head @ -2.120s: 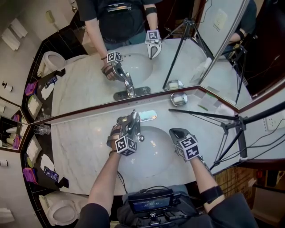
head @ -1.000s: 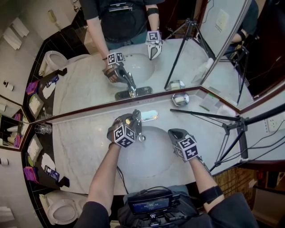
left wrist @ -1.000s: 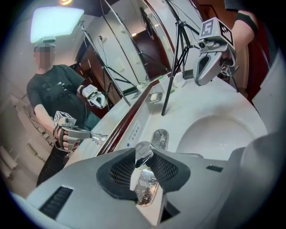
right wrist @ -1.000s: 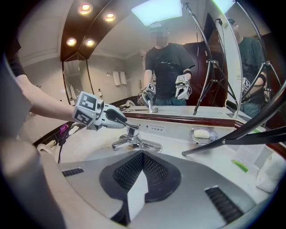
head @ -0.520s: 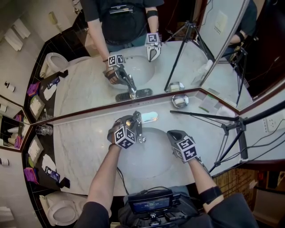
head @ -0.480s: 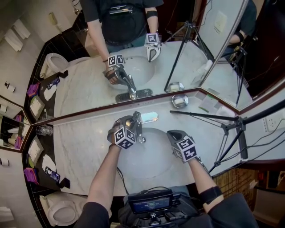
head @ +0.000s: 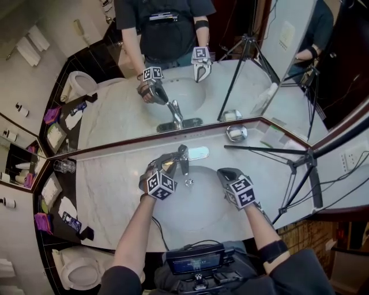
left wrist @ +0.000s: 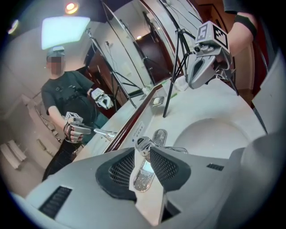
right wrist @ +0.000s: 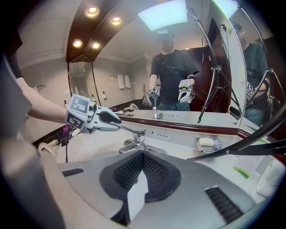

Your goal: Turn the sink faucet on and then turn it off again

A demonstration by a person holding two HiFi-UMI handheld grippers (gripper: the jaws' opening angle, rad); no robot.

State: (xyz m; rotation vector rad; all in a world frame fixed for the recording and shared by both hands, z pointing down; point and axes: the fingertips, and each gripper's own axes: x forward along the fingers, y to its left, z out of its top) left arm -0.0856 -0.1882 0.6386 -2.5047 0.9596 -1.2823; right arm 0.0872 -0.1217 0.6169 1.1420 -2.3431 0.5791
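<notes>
Chrome-silver faucet [head: 182, 158] over a white sink [head: 196, 210]. The counter [head: 106, 190] is white marble with faint grey veins. The left gripper [left wrist: 145, 151] and right gripper [right wrist: 143, 155] are pale grey with black mesh-patterned pads, each bearing black square markers on white. Black tripod [head: 312, 173]. Dark reddish-brown mirror frame [head: 115, 147]. White soap [right wrist: 206, 142] in a silver dish [right wrist: 218, 144]

Recessed spotlights [right wrist: 92, 10] and a bright ceiling panel [right wrist: 163, 13] light the pale marble counter [head: 109, 184] evenly, leaving only soft shadows. Both gripper views bow strongly and fall to black at the corners, soft in the near foreground, while the chrome faucet [right wrist: 135, 139] glints.
</notes>
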